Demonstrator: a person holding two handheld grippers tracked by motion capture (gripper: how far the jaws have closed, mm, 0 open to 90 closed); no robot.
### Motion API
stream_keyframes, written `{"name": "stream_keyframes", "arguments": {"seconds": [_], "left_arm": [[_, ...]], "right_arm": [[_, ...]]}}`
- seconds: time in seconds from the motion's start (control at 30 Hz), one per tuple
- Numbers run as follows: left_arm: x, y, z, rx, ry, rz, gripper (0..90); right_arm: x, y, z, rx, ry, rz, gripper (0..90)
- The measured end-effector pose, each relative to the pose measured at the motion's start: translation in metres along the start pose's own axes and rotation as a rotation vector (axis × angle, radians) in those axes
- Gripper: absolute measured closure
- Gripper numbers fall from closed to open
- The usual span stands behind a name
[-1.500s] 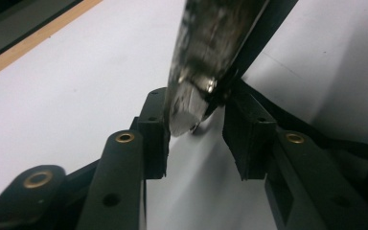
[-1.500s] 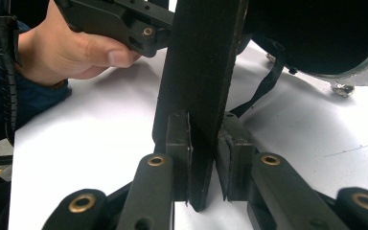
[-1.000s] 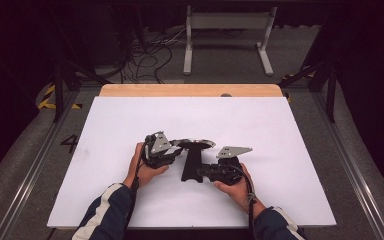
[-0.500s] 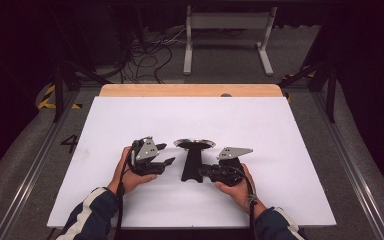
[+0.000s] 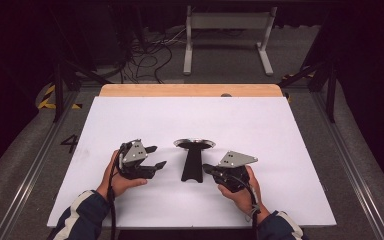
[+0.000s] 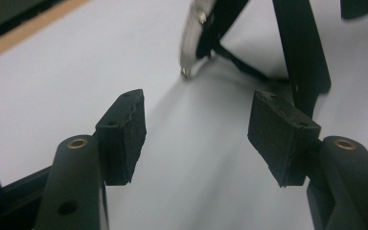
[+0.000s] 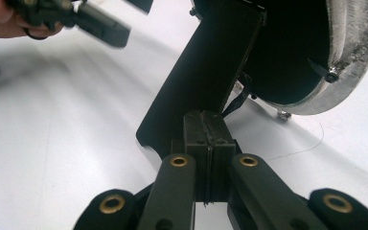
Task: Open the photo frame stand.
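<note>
The white tabletop (image 5: 280, 150) takes up most of the high view, with a strip of bare wood (image 5: 190, 90) along its far edge and dark floor and cables beyond.

Near the front middle of the tabletop stands the stand (image 5: 192, 159): a black flat stem that widens toward the person, topped at its far end by a round metal disc (image 5: 194, 143). In the right gripper view the disc (image 7: 352, 52) has a dull silver rim and a dark inner face, with small screws at its edge, and the stem (image 7: 206, 72) rises as a broad black slab.

The left gripper (image 5: 155, 156) is held in the person's left hand (image 5: 117, 180), well to the left of the stand and apart from it. Its jaws have just been opening and stand released, with bare tabletop between the pads (image 6: 124, 134); the left gripper view has the stand (image 6: 302, 52) ahead, untouched.

The right gripper (image 5: 206, 169) is held in the right hand (image 5: 240, 192) just right of the stem's foot. Its jaws have just been closing and are clenched pad to pad. They sit right at the stem's lower edge (image 7: 172, 129); whether they pinch anything thin there is hard to tell, and they look closed on nothing.
</note>
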State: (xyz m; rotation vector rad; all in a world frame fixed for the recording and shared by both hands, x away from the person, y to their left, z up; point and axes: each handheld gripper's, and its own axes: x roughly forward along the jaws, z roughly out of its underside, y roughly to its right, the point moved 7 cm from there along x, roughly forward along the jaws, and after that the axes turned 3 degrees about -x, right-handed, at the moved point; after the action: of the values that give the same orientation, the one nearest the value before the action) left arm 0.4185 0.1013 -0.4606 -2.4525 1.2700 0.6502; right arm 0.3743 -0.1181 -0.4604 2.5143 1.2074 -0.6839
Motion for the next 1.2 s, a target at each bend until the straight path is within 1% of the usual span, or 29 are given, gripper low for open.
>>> {"name": "stream_keyframes", "arguments": {"seconds": [0.03,0.07,0.13,0.17,0.2,0.23,0.27,0.3,0.33,0.37,0.43,0.5,0.53,0.6,0.63,0.67,0.7,0.73,0.77,0.8,0.83,0.87,0.9,0.97,1.07,1.1,1.17,1.2], "left_arm": [[0.004,0.0,-0.012,-0.021,0.031,0.007,38.9],[0.004,0.0,-0.012,-0.021,0.031,0.007,38.5],[0.009,0.001,-0.023,-0.026,0.048,0.013,38.3],[0.013,0.002,-0.028,-0.025,0.059,0.015,36.8],[0.02,0.004,-0.035,-0.027,0.069,0.02,35.8],[0.024,0.005,-0.038,-0.019,0.072,0.027,34.6],[0.028,0.006,-0.04,-0.02,0.069,0.031,33.4],[0.033,0.006,-0.04,-0.013,0.06,0.026,32.1],[0.033,0.006,-0.04,-0.013,0.06,0.026,31.0],[0.037,0.006,-0.039,-0.008,0.05,0.024,31.0],[0.044,0.004,-0.037,-0.025,0.035,0.019,29.8],[0.049,-0.001,-0.036,-0.031,0.026,-0.019,28.1],[0.051,-0.003,-0.037,-0.032,0.031,-0.025,27.6],[0.053,-0.002,-0.036,-0.027,0.032,-0.004,31.3],[0.055,-0.002,-0.036,-0.015,0.026,-0.007,33.4],[0.057,-0.001,-0.036,0.004,0.016,-0.007,34.6],[0.057,-0.001,-0.036,0.004,0.016,-0.007,39.8],[0.06,0.004,-0.037,0.04,0.009,0.01,45.9],[0.061,0.004,-0.037,0.055,0.004,0.005,46.5],[0.061,0.004,-0.037,0.055,0.004,0.005,50.5],[0.063,0.007,-0.037,0.071,-0.005,0.025,50.5],[0.064,0.007,-0.037,0.087,-0.014,0.019,56.1],[0.065,0.008,-0.036,0.094,-0.024,0.023,58.3],[0.065,0.008,-0.036,0.096,-0.027,0.021,60.2],[0.064,0.008,-0.035,0.085,-0.035,0.018,60.6],[0.064,0.008,-0.035,0.085,-0.035,0.022,61.0],[0.064,0.008,-0.035,0.07,-0.037,0.028,61.4],[0.064,0.008,-0.035,0.068,-0.038,0.025,61.4]], "right_arm": [[0.0,-0.001,0.0,0.005,0.003,0.006,90.0],[0.0,-0.001,0.0,0.005,0.003,0.006,90.0],[0.0,-0.003,0.0,0.007,0.008,0.012,90.0],[0.001,-0.005,-0.001,0.008,0.011,0.015,90.0],[0.002,-0.009,-0.003,0.007,0.018,0.017,90.0],[0.004,-0.012,-0.004,0.004,0.02,0.017,90.0],[0.006,-0.016,-0.005,-0.003,0.018,0.016,90.0],[0.009,-0.02,-0.006,-0.009,0.015,0.009,90.0],[0.009,-0.02,-0.006,-0.009,0.015,0.009,90.0],[0.012,-0.025,-0.006,-0.02,0.014,0.004,90.0],[0.022,-0.035,-0.007,-0.036,0.003,-0.011,90.0],[0.031,-0.043,-0.006,-0.046,-0.01,-0.023,90.0],[0.035,-0.046,-0.006,-0.053,-0.015,-0.02,90.0],[0.044,-0.051,-0.005,-0.06,-0.026,-0.01,90.0],[0.048,-0.053,-0.006,-0.064,-0.025,-0.004,90.0],[0.051,-0.055,-0.006,-0.07,-0.03,0.002,90.0],[0.051,-0.055,-0.006,-0.07,-0.03,0.002,90.0],[0.059,-0.059,-0.006,-0.088,-0.036,0.021,90.0],[0.062,-0.06,-0.005,-0.098,-0.044,0.032,90.0],[0.062,-0.06,-0.005,-0.098,-0.044,0.032,90.0],[0.065,-0.061,-0.006,-0.114,-0.049,0.055,90.0],[0.068,-0.062,-0.006,-0.129,-0.056,0.076,90.0],[0.071,-0.064,-0.006,-0.133,-0.065,0.076,90.0],[0.075,-0.067,-0.006,-0.163,-0.077,0.103,90.0],[0.079,-0.07,-0.006,-0.2,-0.088,0.129,90.0],[0.08,-0.069,-0.006,-0.195,-0.089,0.133,90.0],[0.082,-0.065,-0.004,-0.181,-0.102,0.149,90.0],[0.083,-0.063,-0.003,-0.174,-0.108,0.147,90.0]]}}
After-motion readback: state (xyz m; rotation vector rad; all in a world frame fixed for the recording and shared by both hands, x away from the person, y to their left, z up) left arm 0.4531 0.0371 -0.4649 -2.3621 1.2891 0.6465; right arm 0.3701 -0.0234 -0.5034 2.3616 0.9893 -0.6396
